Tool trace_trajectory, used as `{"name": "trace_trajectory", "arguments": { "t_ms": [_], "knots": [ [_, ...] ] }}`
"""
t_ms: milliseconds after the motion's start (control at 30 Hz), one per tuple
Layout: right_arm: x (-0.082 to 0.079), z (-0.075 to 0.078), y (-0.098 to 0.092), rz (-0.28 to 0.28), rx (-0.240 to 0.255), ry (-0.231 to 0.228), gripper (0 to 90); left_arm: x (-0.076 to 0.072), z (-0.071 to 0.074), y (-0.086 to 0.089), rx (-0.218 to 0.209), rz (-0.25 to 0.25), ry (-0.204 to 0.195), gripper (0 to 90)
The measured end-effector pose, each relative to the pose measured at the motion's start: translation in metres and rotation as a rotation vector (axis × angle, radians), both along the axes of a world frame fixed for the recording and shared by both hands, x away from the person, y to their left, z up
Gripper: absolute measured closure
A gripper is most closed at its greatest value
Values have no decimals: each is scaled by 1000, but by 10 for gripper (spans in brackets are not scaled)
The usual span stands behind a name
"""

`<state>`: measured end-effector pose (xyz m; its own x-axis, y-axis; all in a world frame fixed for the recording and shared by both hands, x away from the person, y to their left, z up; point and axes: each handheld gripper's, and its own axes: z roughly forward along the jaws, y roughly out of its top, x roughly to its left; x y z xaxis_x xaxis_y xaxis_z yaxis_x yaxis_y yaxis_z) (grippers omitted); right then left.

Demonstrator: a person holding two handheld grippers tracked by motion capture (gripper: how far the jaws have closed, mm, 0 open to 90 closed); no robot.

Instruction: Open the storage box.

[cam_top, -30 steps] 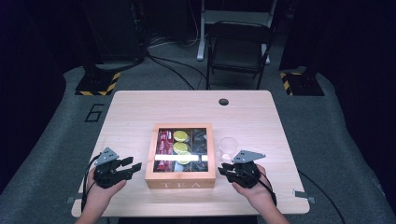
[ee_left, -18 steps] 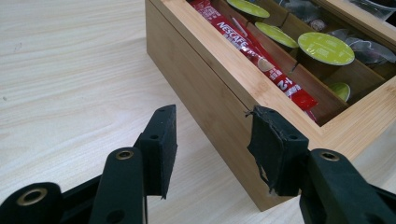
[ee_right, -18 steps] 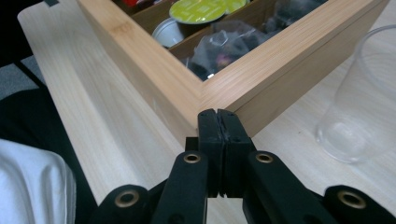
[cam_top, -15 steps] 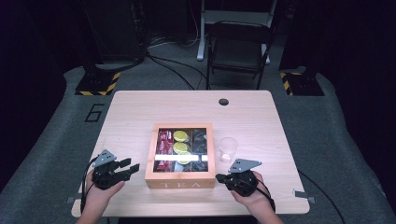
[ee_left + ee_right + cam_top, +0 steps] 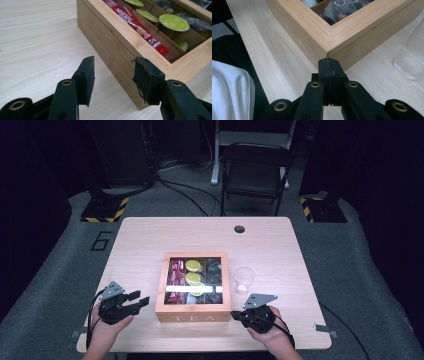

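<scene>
Tea box [image 5: 193,316]: wooden, lidded with a clear pane, sitting near the front edge of the desk [image 5: 145,245], roughly mid-width; the "TEA" face is turned toward the person.
Axis: nearly square from the high view, so no clear long axis; its sides run square with the desk edges.
Contents: red sachets [image 5: 140,28] in the left column, green-topped pods [image 5: 174,22] in the middle, dark bags on the right.
Left tongs [image 5: 136,300]: jaws spread apart, empty, just beside the box's left wall.
Right tongs [image 5: 239,315]: jaws pressed together on nothing, tips at the box's near right corner.
Glass cup [image 5: 244,280]: upright, just right of the box, near the right tongs.
Risk: probably a nudge from the right tongs would slide the box or tip the light cup beside it.
Risk, lid: lifting from one corner could skew the box.
</scene>
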<state>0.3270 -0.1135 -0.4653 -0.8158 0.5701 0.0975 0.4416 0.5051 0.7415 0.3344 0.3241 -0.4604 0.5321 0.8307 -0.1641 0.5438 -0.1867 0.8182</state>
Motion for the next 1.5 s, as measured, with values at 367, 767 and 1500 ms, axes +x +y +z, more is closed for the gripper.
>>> {"name": "trace_trajectory", "arguments": {
  "t_ms": [367,767,1500],
  "knots": [
    [0,-1,2,-11,-3,-5,896,-1,-1,-3,-1,-6,-7,508],
    [1,10,2,-33,50,-1,892,-2,0,-4,10,-26,-2,507],
    [5,28,4,-46,98,-43,889,-14,12,-30,35,-197,-38,562]
  ]
}}
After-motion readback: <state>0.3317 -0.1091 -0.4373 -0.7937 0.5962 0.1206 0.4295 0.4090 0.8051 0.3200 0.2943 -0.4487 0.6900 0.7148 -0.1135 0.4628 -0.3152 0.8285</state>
